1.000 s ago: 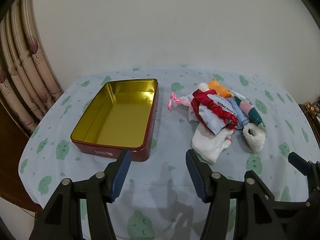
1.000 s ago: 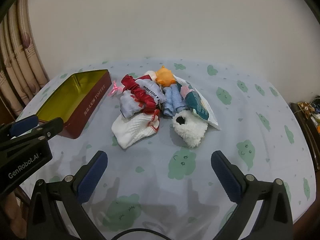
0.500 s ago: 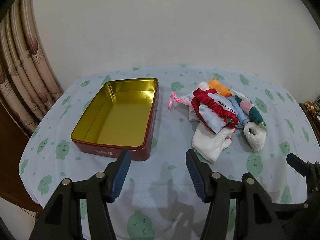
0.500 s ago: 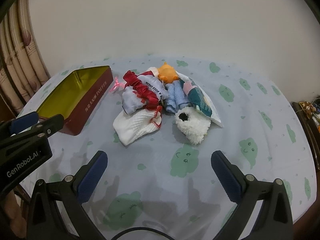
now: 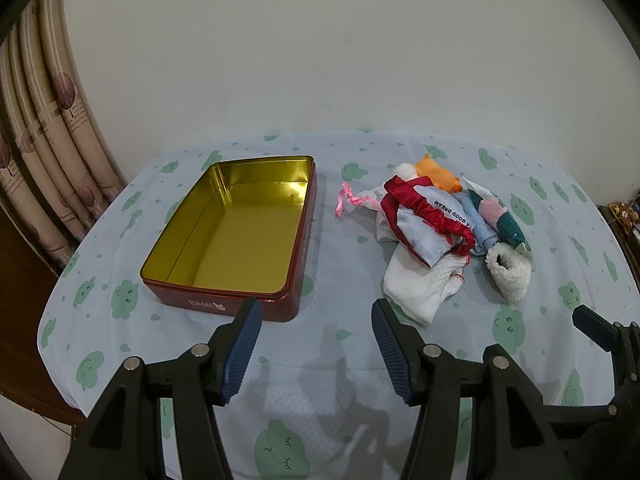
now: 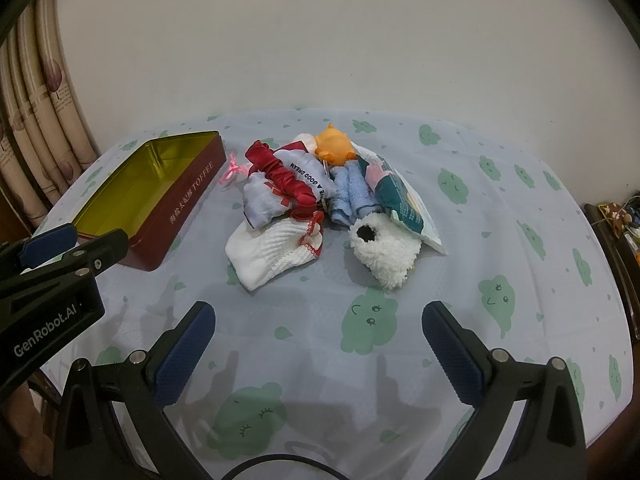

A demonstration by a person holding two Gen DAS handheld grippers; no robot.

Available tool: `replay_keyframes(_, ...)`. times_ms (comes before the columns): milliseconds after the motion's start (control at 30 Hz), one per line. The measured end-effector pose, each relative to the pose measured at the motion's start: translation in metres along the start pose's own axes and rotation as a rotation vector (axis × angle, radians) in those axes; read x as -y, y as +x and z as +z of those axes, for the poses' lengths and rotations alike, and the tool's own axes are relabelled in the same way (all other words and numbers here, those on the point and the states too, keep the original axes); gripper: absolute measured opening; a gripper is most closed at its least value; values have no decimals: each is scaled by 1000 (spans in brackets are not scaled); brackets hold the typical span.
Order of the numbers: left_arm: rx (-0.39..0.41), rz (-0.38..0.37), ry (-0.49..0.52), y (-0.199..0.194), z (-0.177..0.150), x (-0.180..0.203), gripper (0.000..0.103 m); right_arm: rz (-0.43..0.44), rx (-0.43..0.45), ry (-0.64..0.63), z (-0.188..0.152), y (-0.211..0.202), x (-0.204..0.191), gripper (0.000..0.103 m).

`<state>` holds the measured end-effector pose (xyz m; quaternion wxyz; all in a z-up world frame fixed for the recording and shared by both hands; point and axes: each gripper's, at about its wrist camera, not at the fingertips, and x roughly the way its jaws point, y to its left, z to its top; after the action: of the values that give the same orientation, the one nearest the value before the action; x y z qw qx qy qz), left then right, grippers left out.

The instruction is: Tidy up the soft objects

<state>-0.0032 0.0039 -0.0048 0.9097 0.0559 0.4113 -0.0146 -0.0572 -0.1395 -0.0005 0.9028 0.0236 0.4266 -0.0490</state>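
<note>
An open red tin (image 5: 294,240) with a gold inside sits empty on the left of the table; it also shows in the right wrist view (image 6: 188,200). Right of it lies a pile of soft things: a white knit cloth (image 6: 272,256), a fluffy white bootie (image 6: 384,250), a red scrunchie (image 6: 288,184) on a grey pouch, a blue cloth (image 6: 352,192), an orange plush (image 6: 334,148) and a teal packet (image 6: 400,196). My left gripper (image 5: 316,344) is open and empty, near the tin's front corner. My right gripper (image 6: 318,348) is open wide and empty, in front of the pile.
The table wears a light blue cloth with green cloud faces (image 6: 368,320). A white wall stands behind. Curtains (image 5: 44,140) hang at the left. A dark cabinet with small items (image 6: 616,216) is at the right edge.
My right gripper has moved slightly forward toward the pile, which sits a little closer and lower in its view. The left gripper has barely moved.
</note>
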Motion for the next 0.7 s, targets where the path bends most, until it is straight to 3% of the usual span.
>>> replay_keyframes(300, 1, 0, -2, 0, 0, 0, 59, -1, 3, 8, 1, 1, 4, 103)
replay_keyframes(700, -24, 8, -8, 12, -2, -7, 59, 19, 0, 58, 11, 3, 50, 103)
